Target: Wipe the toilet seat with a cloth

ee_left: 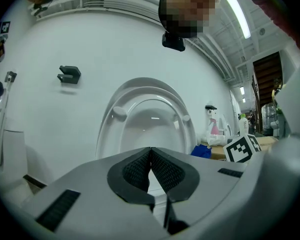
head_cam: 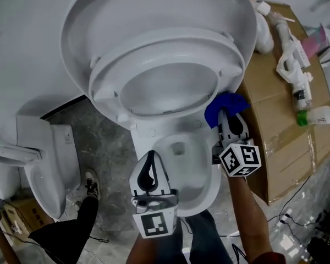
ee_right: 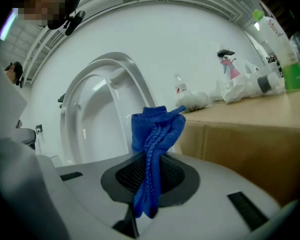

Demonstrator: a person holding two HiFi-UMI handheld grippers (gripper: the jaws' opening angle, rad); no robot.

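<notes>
The white toilet stands below me with its seat [head_cam: 170,45] and lid [head_cam: 93,15] both raised against the wall, and the bowl rim [head_cam: 209,186] is bare. My right gripper [head_cam: 229,114] is shut on a bunched blue cloth [head_cam: 225,104] just right of the seat's lower right edge. In the right gripper view the cloth [ee_right: 155,129] sticks up from between the pads of this gripper [ee_right: 149,169], with the seat [ee_right: 90,114] to its left. My left gripper [head_cam: 150,158] hovers over the bowl's near left rim. It is shut and empty [ee_left: 150,151], facing the raised seat [ee_left: 150,114].
A cardboard box [head_cam: 280,120] stands close on the right, carrying spray bottles [head_cam: 294,65] and a green-capped bottle [head_cam: 316,115]. A second toilet [head_cam: 49,169] sits at the left. A person's shoe [head_cam: 91,183] rests on the grey floor, with cables at bottom right.
</notes>
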